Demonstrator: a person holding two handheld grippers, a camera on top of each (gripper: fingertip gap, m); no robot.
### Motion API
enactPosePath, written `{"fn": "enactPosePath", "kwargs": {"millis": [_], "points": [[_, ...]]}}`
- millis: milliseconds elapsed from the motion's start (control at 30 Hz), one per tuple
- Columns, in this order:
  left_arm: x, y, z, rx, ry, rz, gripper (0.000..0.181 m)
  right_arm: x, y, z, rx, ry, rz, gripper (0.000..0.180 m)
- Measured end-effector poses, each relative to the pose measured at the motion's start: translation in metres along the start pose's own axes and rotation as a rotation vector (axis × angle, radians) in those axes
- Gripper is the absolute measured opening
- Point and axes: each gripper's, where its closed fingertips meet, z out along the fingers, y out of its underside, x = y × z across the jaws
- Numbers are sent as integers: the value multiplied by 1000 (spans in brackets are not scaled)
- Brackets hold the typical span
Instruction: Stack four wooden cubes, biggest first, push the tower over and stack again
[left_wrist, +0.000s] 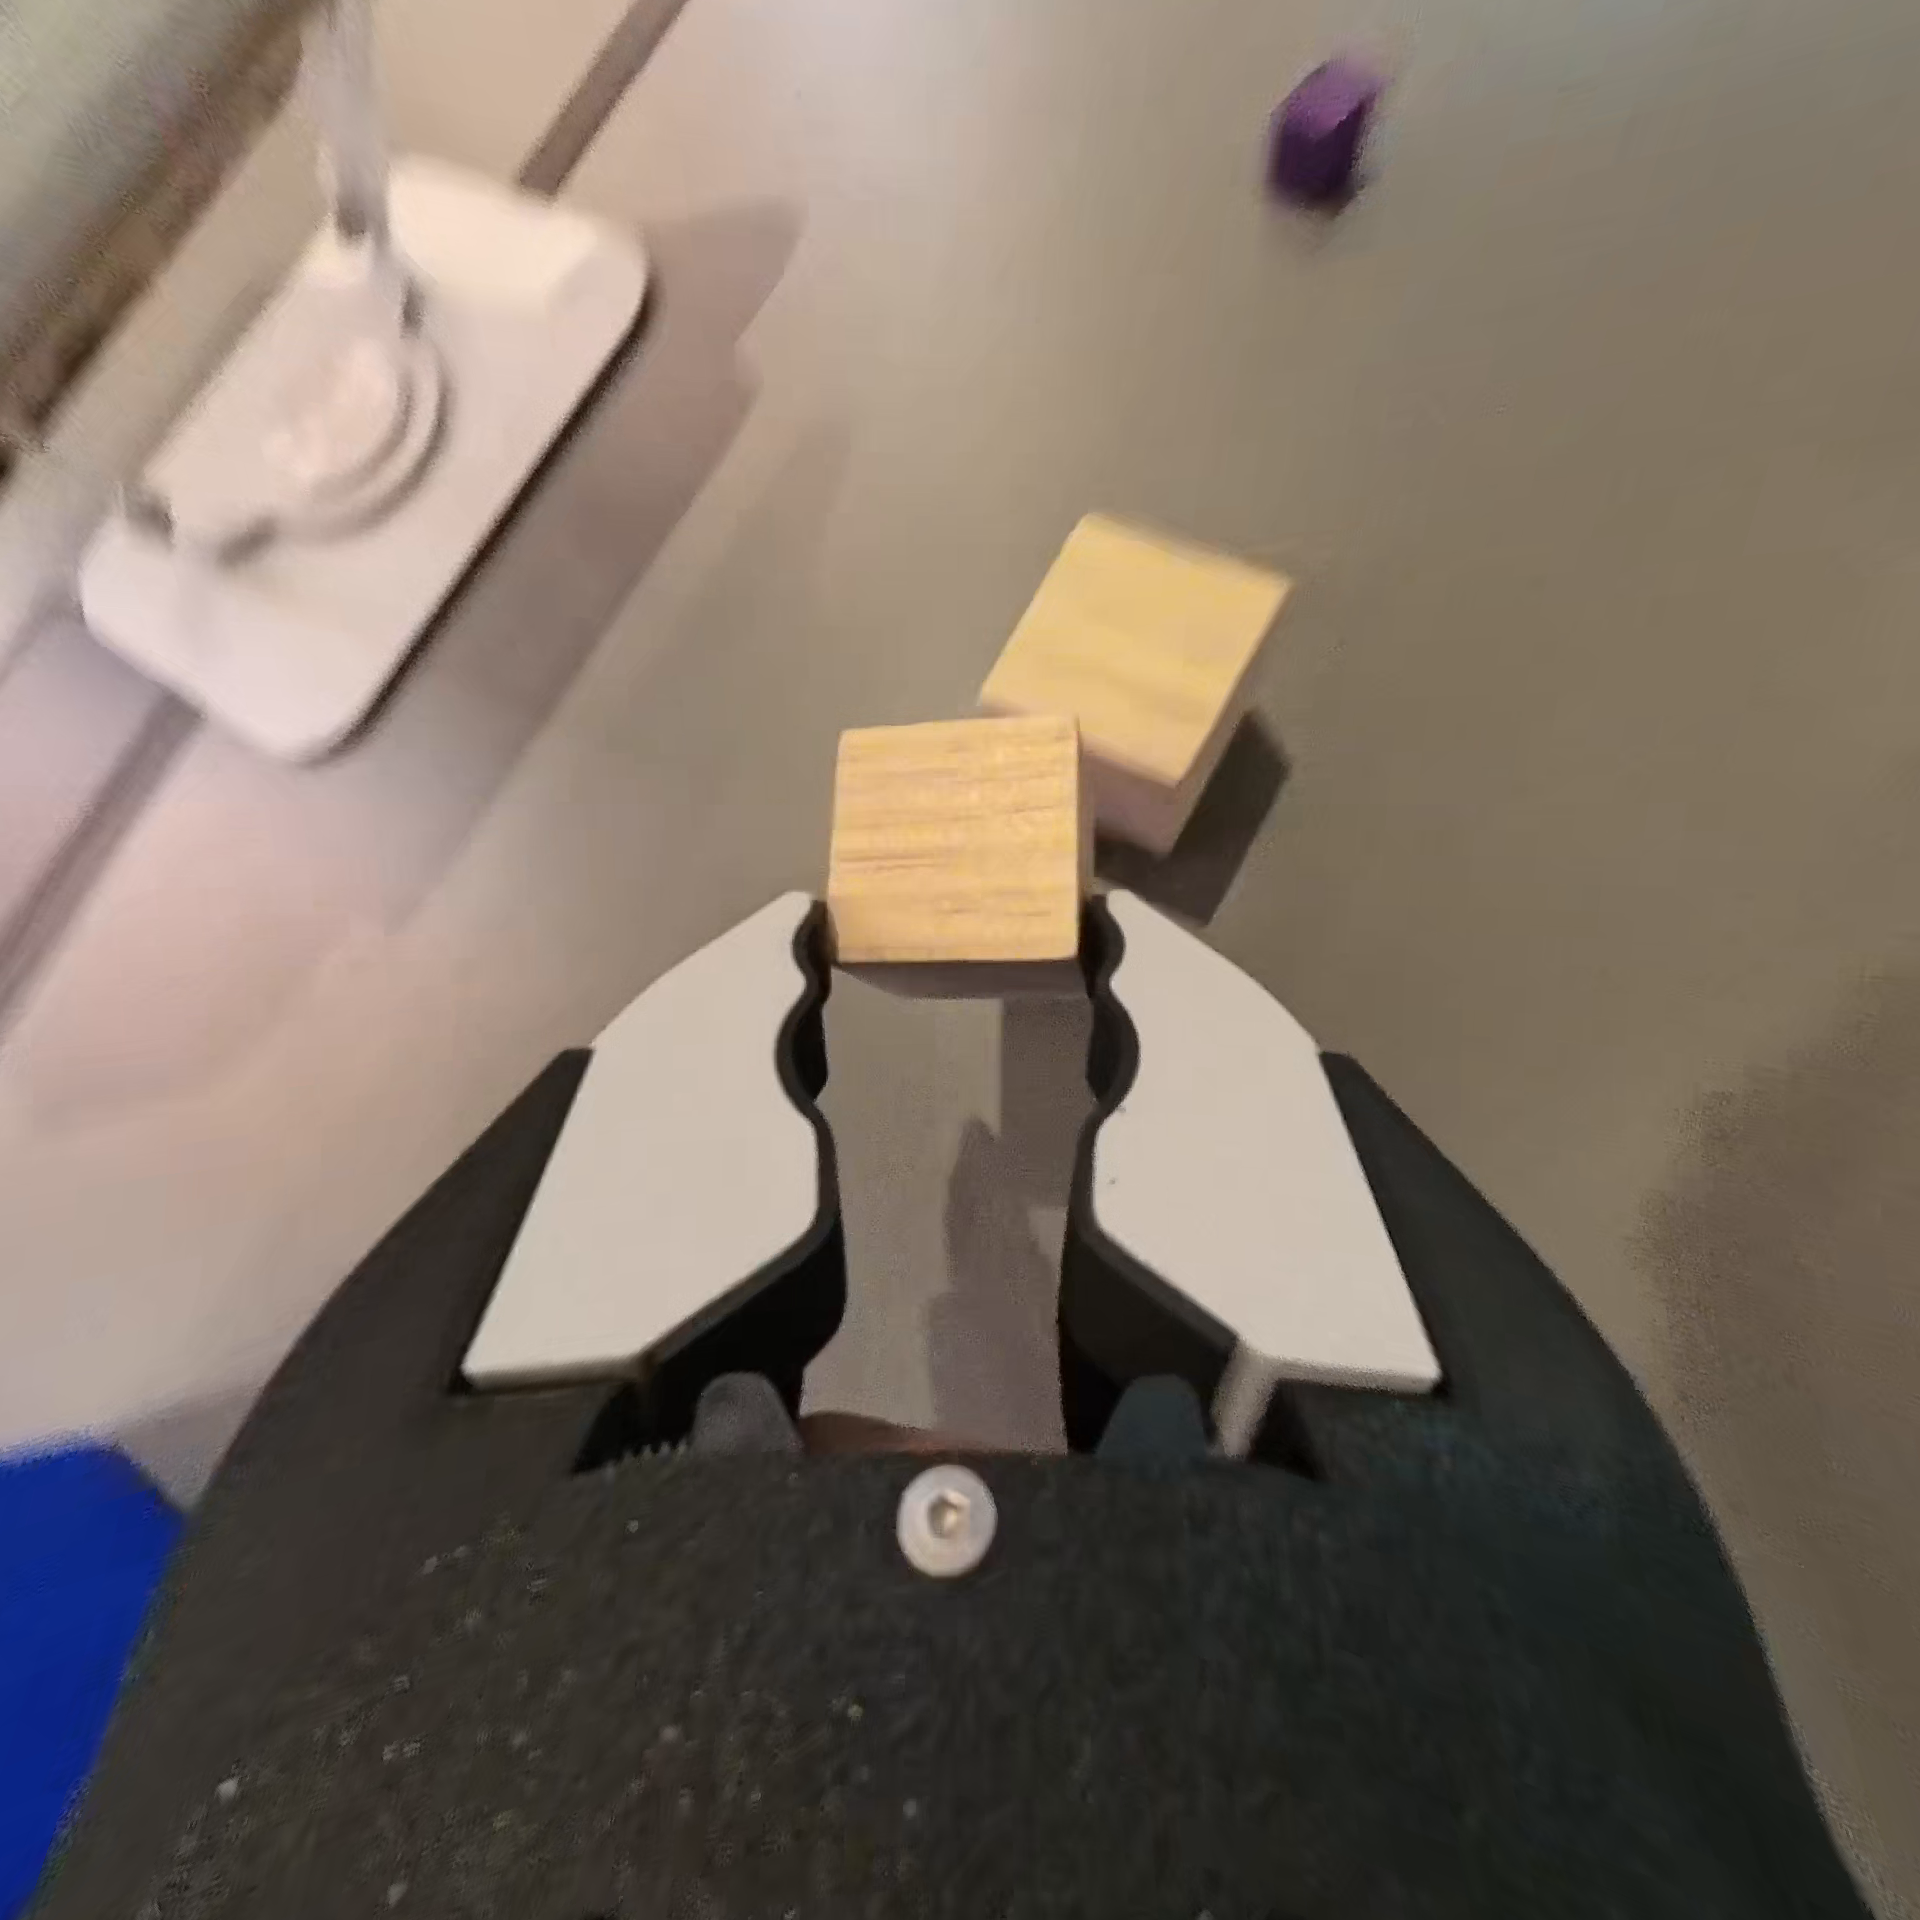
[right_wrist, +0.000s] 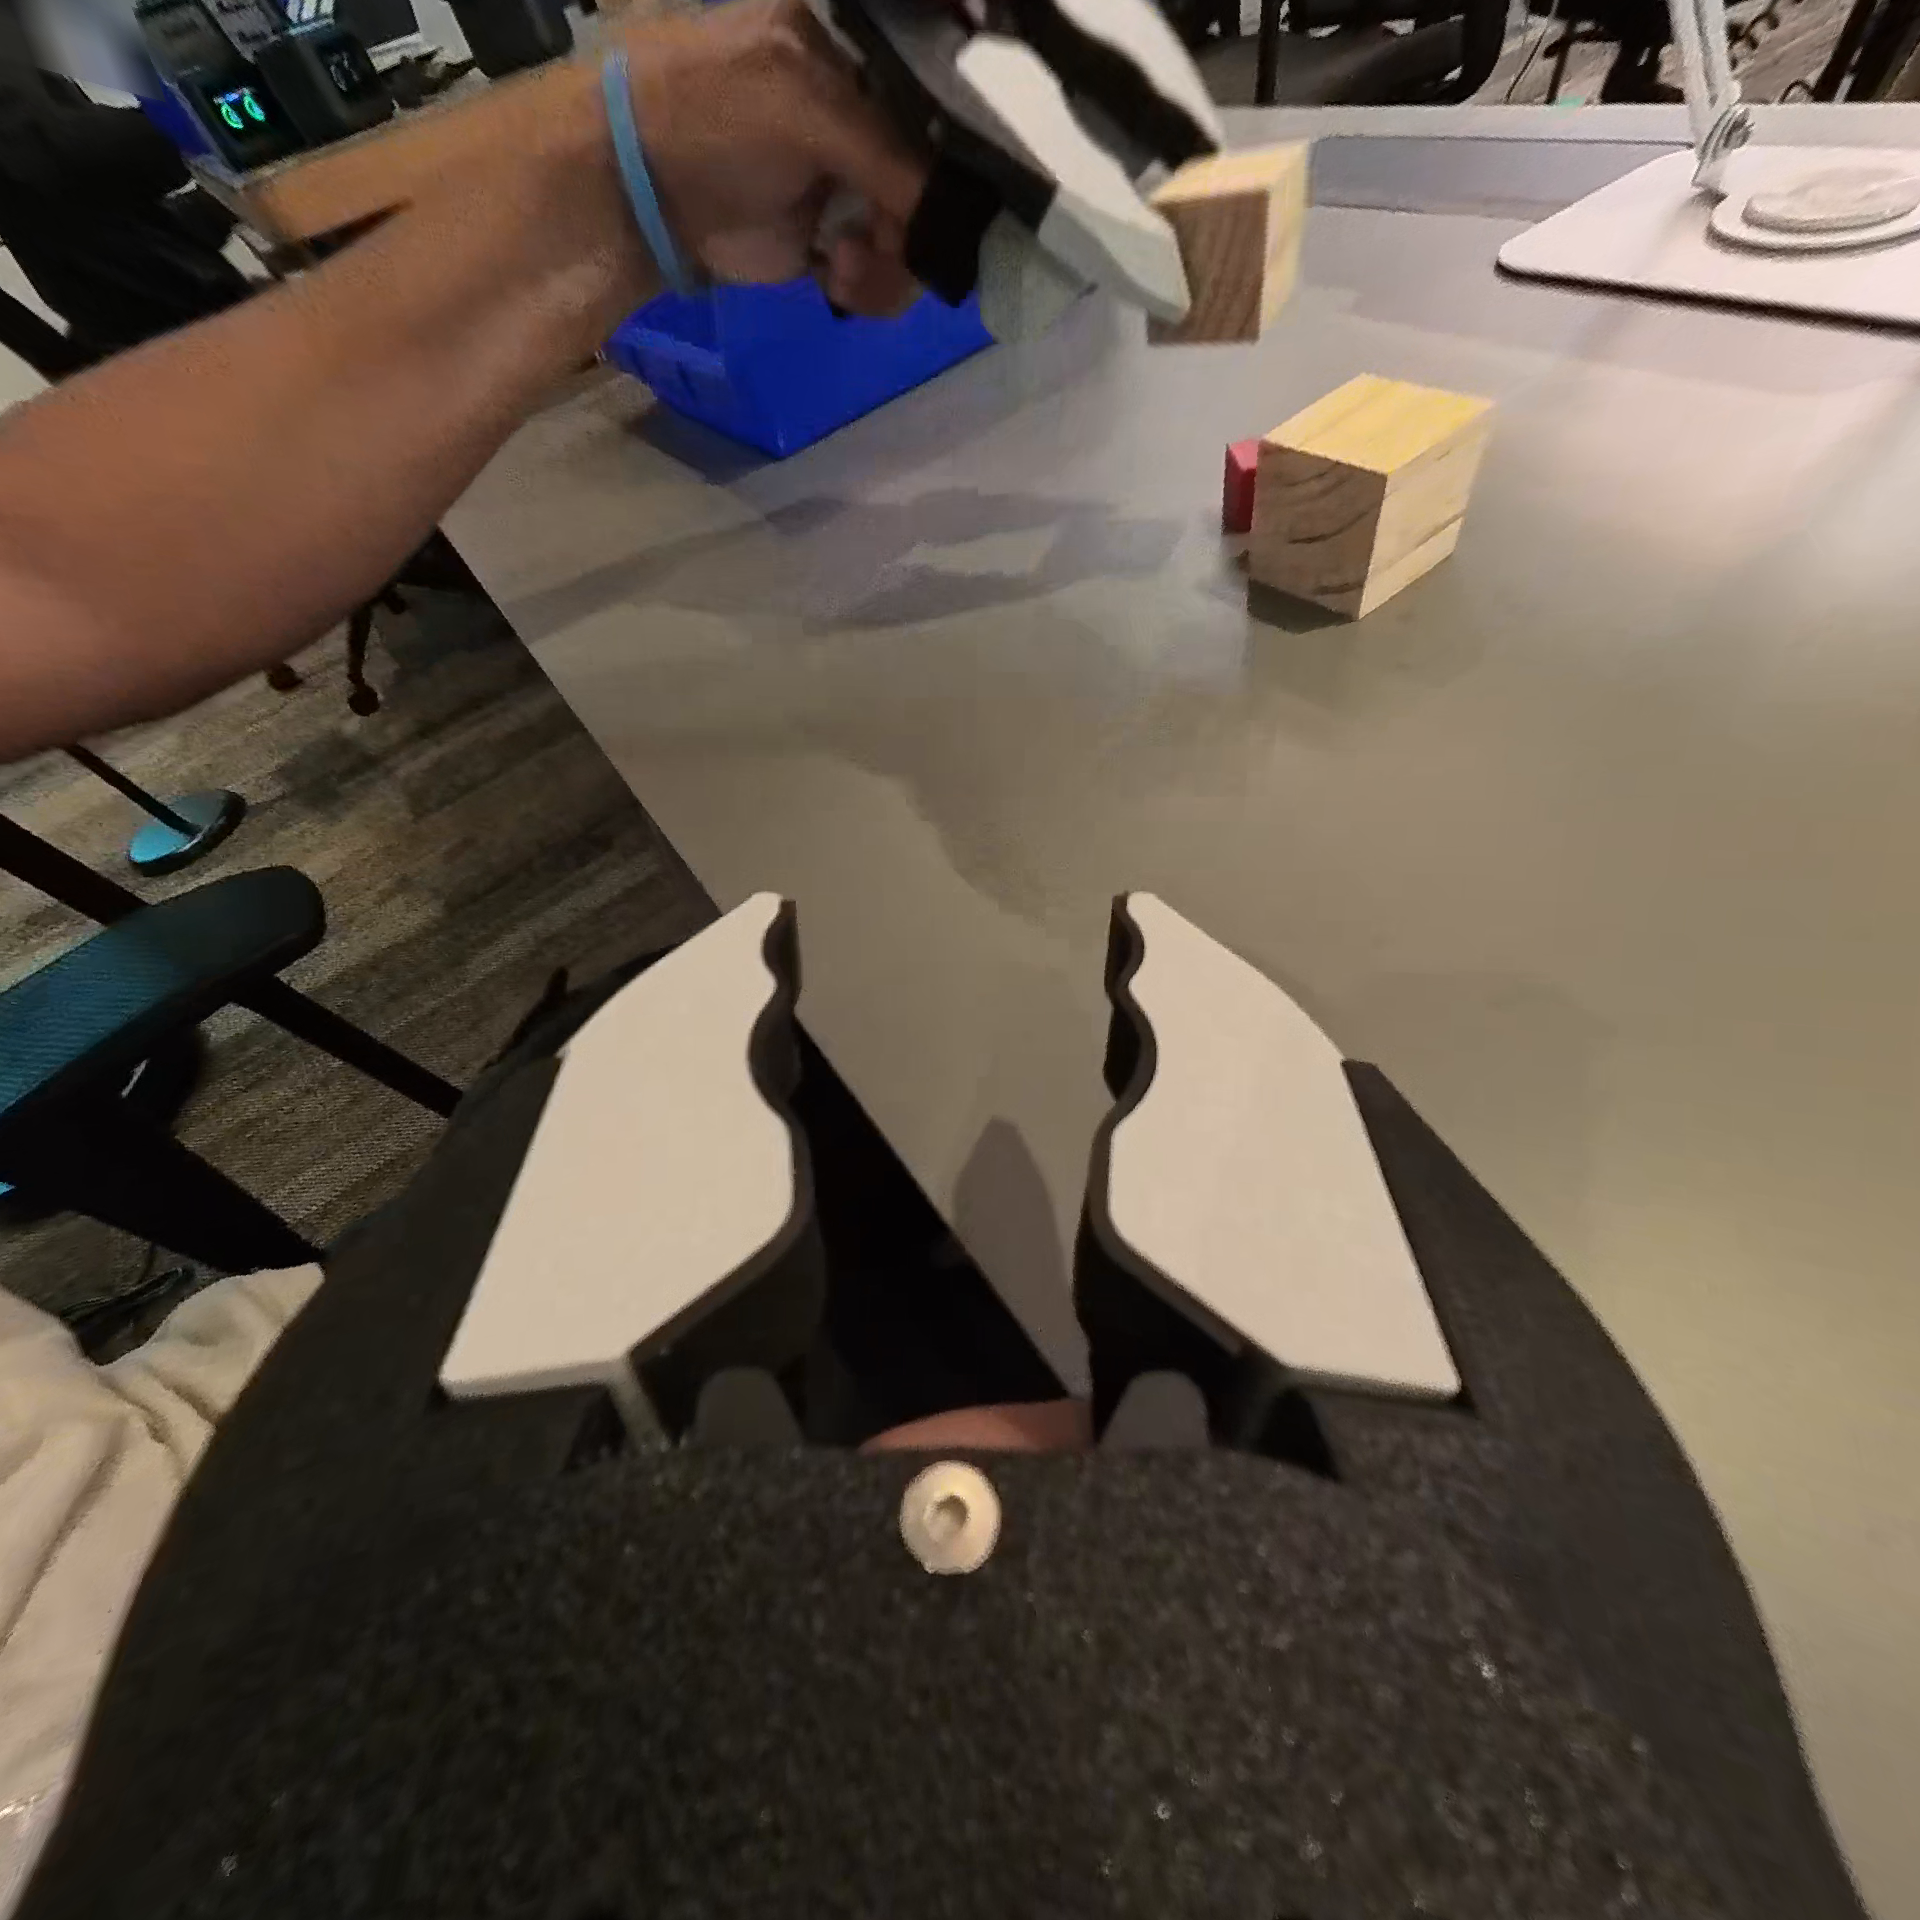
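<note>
While nothing is stacked yet, judged early in the build. Nearest, at 6 o'clock in the right wrist view: right gripper (right_wrist: 951, 925) idle over the desk (right_wrist: 1351, 883) edge, fingers spread, holding nothing. Farther out, at 1 o'clock: larger wooden cube (right_wrist: 1361, 499) resting alone on the desk, nothing on top, a small red block (right_wrist: 1241, 484) touching or just beside its far left side. Beyond, at 12 o'clock: left gripper (left_wrist: 956, 925) raised off the desk, fingers pinching a smaller wooden cube (left_wrist: 956, 836) by two opposite sides. In the left wrist view, larger cube lying just past the held one toward 1 o'clock. A small purple block (left_wrist: 1320, 140) far off at 1 o'clock. Left to do, by this reckoning: set this cube on the base, add two more, topple, rebuild.
</note>
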Motion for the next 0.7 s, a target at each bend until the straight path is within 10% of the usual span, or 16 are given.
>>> {"fn": "enactPosePath", "kwargs": {"millis": [167, 700], "points": [[33, -52, 8, 41, 183, 255, 47, 3, 3, 4, -22, 6, -20, 56], [29, -40, 48, -30, 272, 334, 47, -6, 13, 9, -68, -33, -48, 56]]}}
